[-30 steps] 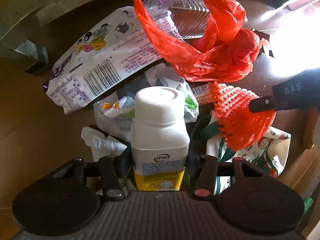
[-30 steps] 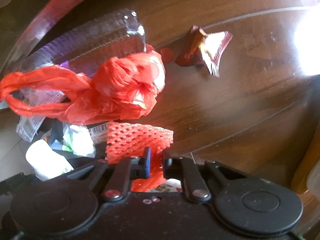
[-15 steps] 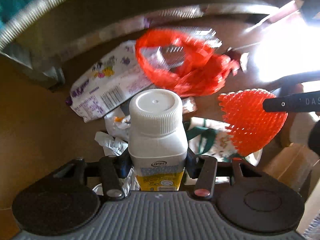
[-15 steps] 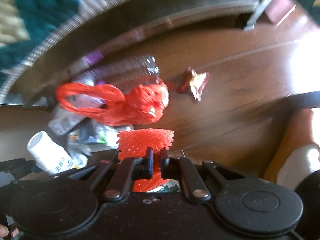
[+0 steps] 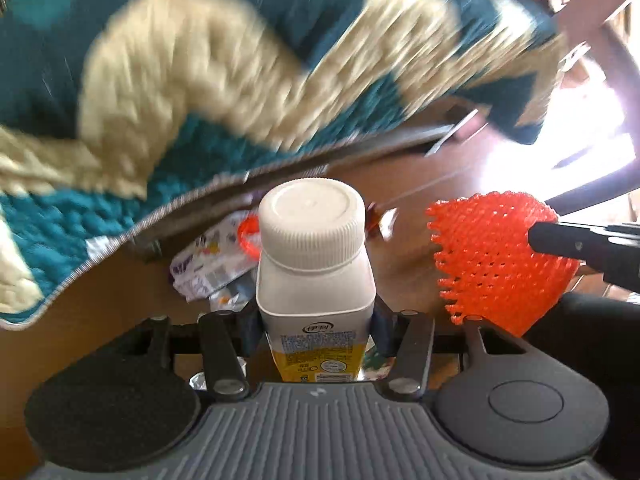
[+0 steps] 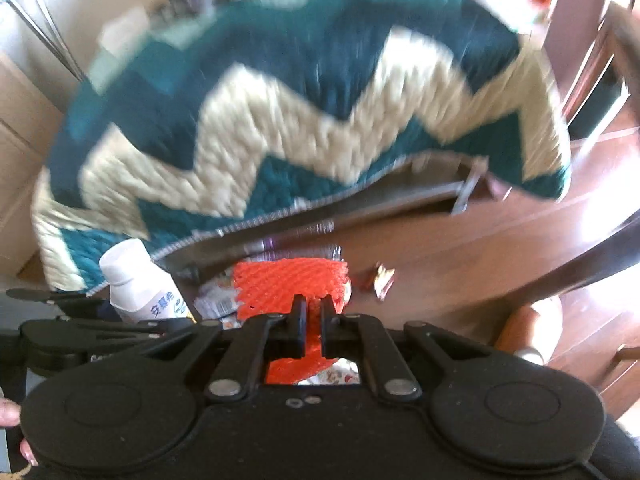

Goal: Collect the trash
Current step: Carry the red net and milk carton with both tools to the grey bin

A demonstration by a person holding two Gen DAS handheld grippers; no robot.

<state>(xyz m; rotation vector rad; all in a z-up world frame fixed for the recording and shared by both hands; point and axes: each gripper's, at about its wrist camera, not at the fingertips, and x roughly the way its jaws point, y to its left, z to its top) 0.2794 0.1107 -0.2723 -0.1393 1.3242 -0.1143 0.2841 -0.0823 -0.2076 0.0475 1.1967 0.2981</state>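
Observation:
My left gripper [image 5: 316,320] is shut on a white yogurt bottle [image 5: 314,260] with a ribbed cap and yellow label, held upright well above the floor. The bottle also shows at the left of the right wrist view [image 6: 140,284]. My right gripper [image 6: 314,316] is shut on a red foam fruit net [image 6: 292,288], which also shows to the bottle's right in the left wrist view [image 5: 496,264]. Below on the wooden floor [image 6: 460,256] lie a printed snack wrapper [image 5: 208,264], a red plastic bag [image 5: 248,236] mostly hidden by the bottle, and a crumpled brown-gold wrapper [image 6: 382,280].
A teal and cream zigzag blanket [image 5: 200,92] hangs over a sofa edge across the upper view, blurred. A dark chair leg [image 6: 600,256] crosses at the right. Strong glare lies on the floor at right [image 5: 560,152].
Both grippers have risen and tilted up with the bottle and the foam net. The trash pile has shrunk below, and the blanket now fills the upper views.

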